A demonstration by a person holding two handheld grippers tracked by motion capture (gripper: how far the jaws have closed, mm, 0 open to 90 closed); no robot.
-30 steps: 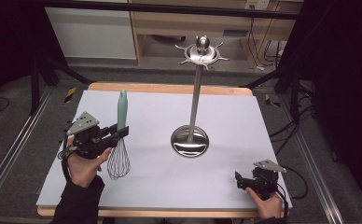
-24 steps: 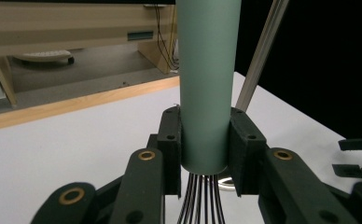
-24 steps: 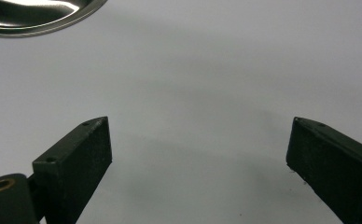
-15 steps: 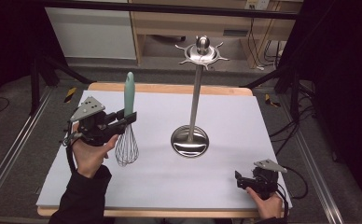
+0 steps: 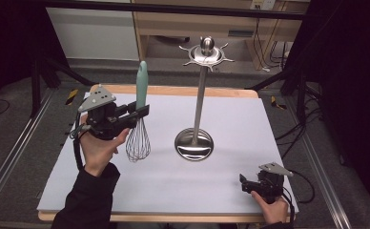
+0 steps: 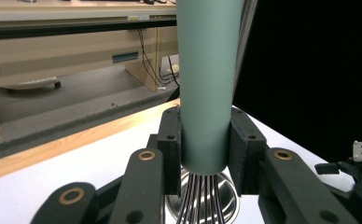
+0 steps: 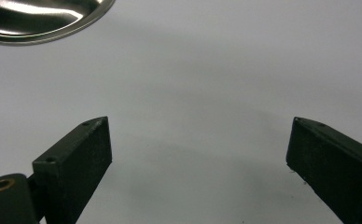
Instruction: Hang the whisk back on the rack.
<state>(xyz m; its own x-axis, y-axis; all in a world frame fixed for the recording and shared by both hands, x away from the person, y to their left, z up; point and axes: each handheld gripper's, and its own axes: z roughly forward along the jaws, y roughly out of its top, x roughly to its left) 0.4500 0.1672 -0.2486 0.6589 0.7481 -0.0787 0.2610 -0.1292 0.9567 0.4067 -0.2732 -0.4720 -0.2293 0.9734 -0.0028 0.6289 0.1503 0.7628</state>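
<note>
- Whisk [image 5: 139, 125] upright above the white table cover [image 5: 221, 181], pale green handle up and wire loops down, pinched at the lower handle between the jaws of the left gripper [image 5: 134, 113]
- Shifted since a second ago: then tilted and lower over the left part of the cover, now raised, straightened and carried nearer the steel utensil stand [image 5: 196, 102]
- Still left of the stand's round base, clearly apart from its pole
- Seen in the left gripper view: handle [image 6: 206, 84] clamped on both sides by the black pads [image 6: 171, 149], wires fanning out just below, stand base behind them
- Right gripper [image 5: 248, 183] resting low at the front right corner of the cover, unmoved across the three moments, held by the right hand [image 5: 274, 210]
- Seen in the right gripper view: jaws spread wide with nothing between them but bare cover, rim of the stand base [image 7: 44, 21] at top left
</note>
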